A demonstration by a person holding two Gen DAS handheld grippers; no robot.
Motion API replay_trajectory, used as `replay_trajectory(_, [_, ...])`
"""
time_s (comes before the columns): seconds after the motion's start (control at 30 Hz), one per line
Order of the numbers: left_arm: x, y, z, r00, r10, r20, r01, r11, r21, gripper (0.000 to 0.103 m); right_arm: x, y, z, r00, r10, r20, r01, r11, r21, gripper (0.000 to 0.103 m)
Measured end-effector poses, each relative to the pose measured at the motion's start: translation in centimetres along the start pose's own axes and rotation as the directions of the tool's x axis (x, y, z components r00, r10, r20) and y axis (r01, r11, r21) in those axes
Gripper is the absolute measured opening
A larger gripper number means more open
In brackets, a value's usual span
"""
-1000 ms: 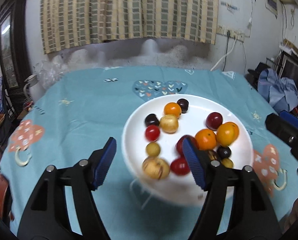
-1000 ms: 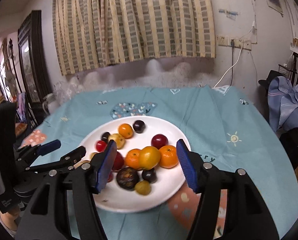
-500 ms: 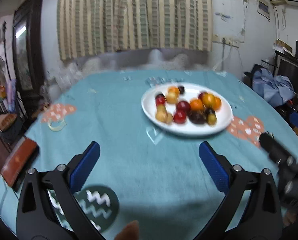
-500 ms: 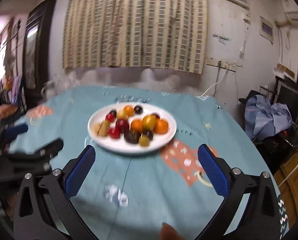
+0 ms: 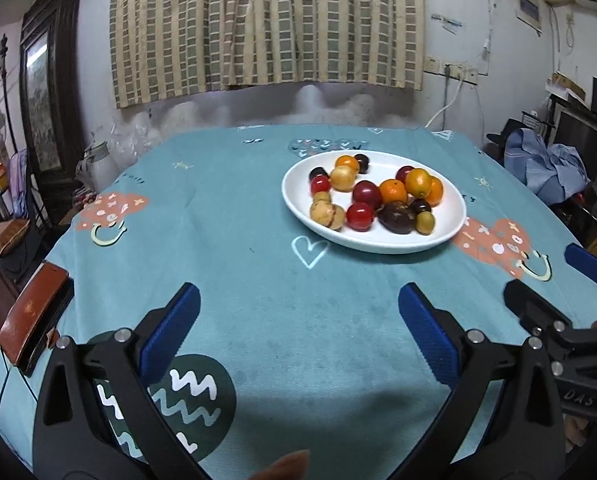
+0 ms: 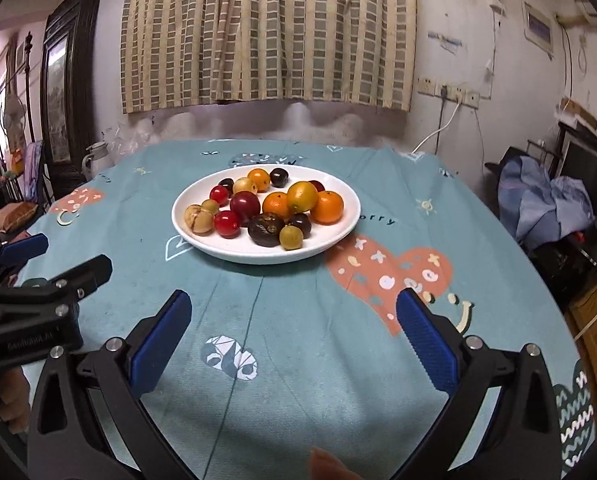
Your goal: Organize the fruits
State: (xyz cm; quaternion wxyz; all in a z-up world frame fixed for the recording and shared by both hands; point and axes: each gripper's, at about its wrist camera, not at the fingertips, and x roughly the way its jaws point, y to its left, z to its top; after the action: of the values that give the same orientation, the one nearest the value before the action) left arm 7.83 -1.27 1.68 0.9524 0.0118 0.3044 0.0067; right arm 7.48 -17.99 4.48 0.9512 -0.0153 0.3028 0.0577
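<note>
A white oval plate (image 5: 378, 241) (image 6: 234, 249) rests on the teal tablecloth, piled with small fruits. Among them are oranges (image 5: 393, 191) (image 6: 328, 207), red cherry tomatoes (image 5: 360, 216) (image 6: 227, 223), dark plums (image 6: 278, 177), a wrinkled dark passion fruit (image 5: 397, 216) (image 6: 267, 229), pale yellow-brown fruits (image 5: 323, 212) (image 6: 197, 218) and a green one (image 6: 291, 237). My left gripper (image 5: 297, 300) is open over bare cloth, well short of the plate, with nothing between its blue pads. My right gripper (image 6: 293, 300) is likewise open and empty, nearer than the plate. Each gripper shows at the edge of the other's view.
A brown leather case (image 5: 30, 320) lies at the table's left edge. The round table drops off on all sides. A dark cabinet (image 6: 64, 92) stands at far left, blue clothes (image 6: 546, 200) are heaped at right, and a checked curtain hangs behind.
Both grippers have pulled back from the plate toward the near table edge, and both sets of jaws have spread wide. Over the last half second they hardly moved.
</note>
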Motion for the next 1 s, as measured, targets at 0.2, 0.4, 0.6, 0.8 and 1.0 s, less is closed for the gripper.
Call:
replay_trajectory(0.2, [0.10, -0.02, -0.11, 1.000, -0.028, -0.012, 0.028, 1.000, -0.008, 0.101, 0.12, -0.46, -0.12, 1.000, 0.010, -0.012, -0.010, 0.999, 0.032, 0.102])
replay_trajectory(0.4, [0.18, 0.08, -0.17, 0.999, -0.036, -0.021, 0.036, 0.999, -0.014, 0.101, 0.25, -0.54, -0.19, 0.999, 0.019, -0.027, -0.018, 0.999, 0.044, 0.102])
replay_trajectory(0.6, [0.34, 0.17, -0.23, 0.999, -0.042, -0.028, 0.041, 0.999, -0.017, 0.101, 0.24, -0.50, -0.18, 0.999, 0.019, -0.027, -0.018, 0.999, 0.043, 0.102])
replay_trajectory(0.8, [0.42, 0.11, -0.32, 0.999, -0.038, -0.021, 0.038, 0.999, -0.017, 0.101, 0.36, -0.47, -0.23, 0.999, 0.019, -0.032, -0.018, 0.999, 0.042, 0.102])
replay_trajectory(1.0, [0.68, 0.00, -0.30, 0.999, -0.044, -0.029, 0.044, 0.999, -0.012, 0.101, 0.42, -0.52, -0.25, 0.999, 0.022, -0.035, -0.020, 0.999, 0.045, 0.102])
